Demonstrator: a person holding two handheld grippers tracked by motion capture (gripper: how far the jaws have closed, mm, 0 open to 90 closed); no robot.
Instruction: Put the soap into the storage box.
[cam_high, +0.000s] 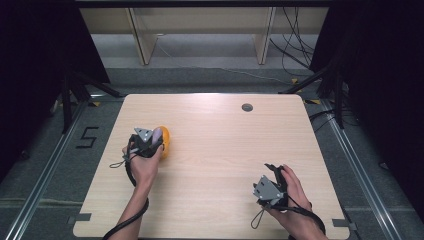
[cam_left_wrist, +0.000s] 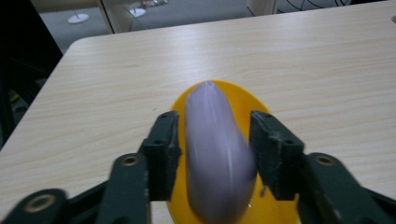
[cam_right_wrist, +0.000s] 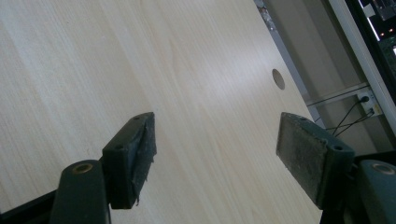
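A: Item one, left gripper (cam_left_wrist: 212, 144). State?

B: Jaws partly apart, one on each side of the purple piece (cam_left_wrist: 215, 154), a long rounded object, pale violet, blurred in the left gripper view. The right pad looks touching or nearly so; a thin gap shows at the left pad. Grip reads as released, not pressing.

A: Item two, the purple piece. Location?

B: Lying on the yellow dish (cam_left_wrist: 243, 100), lengthwise along its oval. In the high view the dish (cam_high: 164, 141) sits on the left half of the table (cam_high: 220, 150), just beyond the left gripper (cam_high: 151, 142), which covers most of it.

A: Item three, right gripper (cam_right_wrist: 215, 158)?

B: Jaws wide apart, nothing between them, bare wood underneath. In the high view it (cam_high: 276, 172) rests near the table's front right, well apart from the dish.

A: Other fixtures?

B: One round cable hole (cam_high: 247, 107) near the far edge. No further loose objects on the tabletop.

A: Progress entry?

B: Judged: placing the purple piece onto the dish looks essentially done, since the piece is on the dish with the jaws let go. Outstanding: draw the left gripper back clear of the piece without dragging it off the dish. Whether the piece lies settled or could roll, I cannot tell from the blur
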